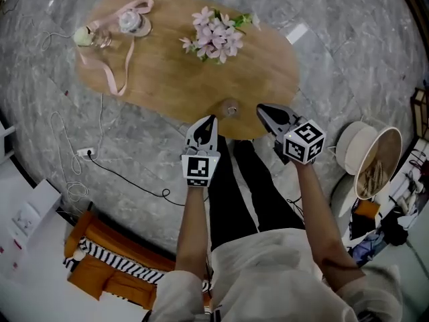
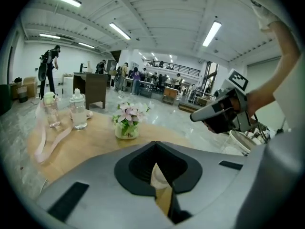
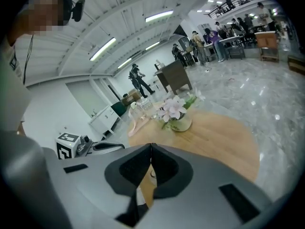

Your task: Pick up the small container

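The small clear container (image 1: 230, 107) stands at the near edge of the oval wooden table (image 1: 161, 72). My left gripper (image 1: 212, 117) hangs just left of it and slightly nearer me, jaws together, nothing held. My right gripper (image 1: 260, 106) hangs just right of the container, also shut and empty. In the left gripper view the jaws (image 2: 155, 142) meet at the tip, and the right gripper (image 2: 193, 119) shows at the right. The right gripper view has its own jaws (image 3: 151, 144) closed over the table edge, with the left gripper's marker cube (image 3: 66, 144) at the left.
A pot of pink flowers (image 1: 216, 35) stands mid-table. Two bottles (image 1: 131, 22) (image 1: 86, 37) joined by a pink strap sit at the far left end. A black cable and a socket (image 1: 86, 153) lie on the marble floor. A white round bin (image 1: 372, 156) stands at the right.
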`<state>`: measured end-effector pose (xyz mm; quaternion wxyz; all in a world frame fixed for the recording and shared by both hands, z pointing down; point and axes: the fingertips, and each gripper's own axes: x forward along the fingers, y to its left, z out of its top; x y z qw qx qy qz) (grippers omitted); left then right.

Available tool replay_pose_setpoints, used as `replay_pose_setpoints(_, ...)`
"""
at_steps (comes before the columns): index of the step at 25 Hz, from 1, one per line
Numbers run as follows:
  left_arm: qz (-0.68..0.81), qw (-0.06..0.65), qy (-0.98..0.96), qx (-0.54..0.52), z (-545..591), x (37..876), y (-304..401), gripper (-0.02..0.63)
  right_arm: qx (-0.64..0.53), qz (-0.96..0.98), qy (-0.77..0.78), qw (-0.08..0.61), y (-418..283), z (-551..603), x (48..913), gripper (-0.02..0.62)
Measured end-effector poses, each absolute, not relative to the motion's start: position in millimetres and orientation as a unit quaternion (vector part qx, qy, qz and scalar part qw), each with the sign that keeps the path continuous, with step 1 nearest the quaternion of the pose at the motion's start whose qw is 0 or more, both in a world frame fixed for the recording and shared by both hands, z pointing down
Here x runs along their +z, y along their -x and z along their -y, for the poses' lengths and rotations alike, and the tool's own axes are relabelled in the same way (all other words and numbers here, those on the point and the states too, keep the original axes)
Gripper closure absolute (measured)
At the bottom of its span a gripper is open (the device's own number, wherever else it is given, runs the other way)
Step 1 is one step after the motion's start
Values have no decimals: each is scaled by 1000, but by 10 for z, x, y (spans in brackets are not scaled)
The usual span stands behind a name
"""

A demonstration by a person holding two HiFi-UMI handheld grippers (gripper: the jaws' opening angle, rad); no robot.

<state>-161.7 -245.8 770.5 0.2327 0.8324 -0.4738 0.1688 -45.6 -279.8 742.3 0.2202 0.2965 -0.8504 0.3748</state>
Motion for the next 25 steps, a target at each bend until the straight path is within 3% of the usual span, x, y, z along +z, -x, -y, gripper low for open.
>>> replay_pose_setpoints(12,392,175,-878,211,2096,8888,1353,576,362,847,-248,299,394,2709,8417,528)
replay_pose_setpoints(16,399,176,-872,222,2080,9104,1336,519,362,850,-230,307,444,2669,8661,528)
replay_pose_setpoints(25,352,162,-885,257,2101,9328,1005,299,359,847,-216,328,476,2607,8804,528)
